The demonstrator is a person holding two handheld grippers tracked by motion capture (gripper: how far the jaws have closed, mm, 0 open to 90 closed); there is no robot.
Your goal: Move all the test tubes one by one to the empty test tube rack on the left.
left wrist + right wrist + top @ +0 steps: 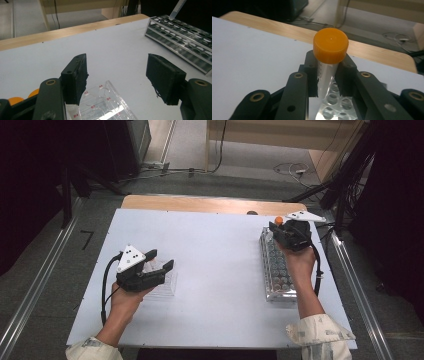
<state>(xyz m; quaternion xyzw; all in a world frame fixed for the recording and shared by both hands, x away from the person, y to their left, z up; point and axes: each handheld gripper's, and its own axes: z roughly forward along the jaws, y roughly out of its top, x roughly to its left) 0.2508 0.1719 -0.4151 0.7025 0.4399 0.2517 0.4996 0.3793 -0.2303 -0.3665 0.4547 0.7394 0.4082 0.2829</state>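
1. The table [215, 270], with its white top, carries everything; I place the rest relative to the tube rack [276, 270], the clear many-holed rack lying along the table's right side, long axis running away from the person.
2. The well plate [165, 282], clear plastic, lies well to the left of the tube rack, under the left gripper [159, 260]. In the left gripper view its red-lettered wells [100, 105] sit just below and between the jaws.
3. The left gripper hovers over that plate with its jaws about half spread and nothing between the pads, far from the tube rack.
4. The right gripper [280, 227] is at the tube rack's far end, above it, and is plainly the nearer hand. Its jaws are clamped on the tube [327, 75] just below the cap.
5. The tube stands close to upright, long axis pointing down toward the rack's holes [332, 100]; in the left gripper view its tip [172, 17] hangs just above the rack's far corner, seemingly clear of it.
6. The orange cap [331, 48] tops the tube, above the pads. I judge the coming move hinges on the tube's tip clearing the rack.
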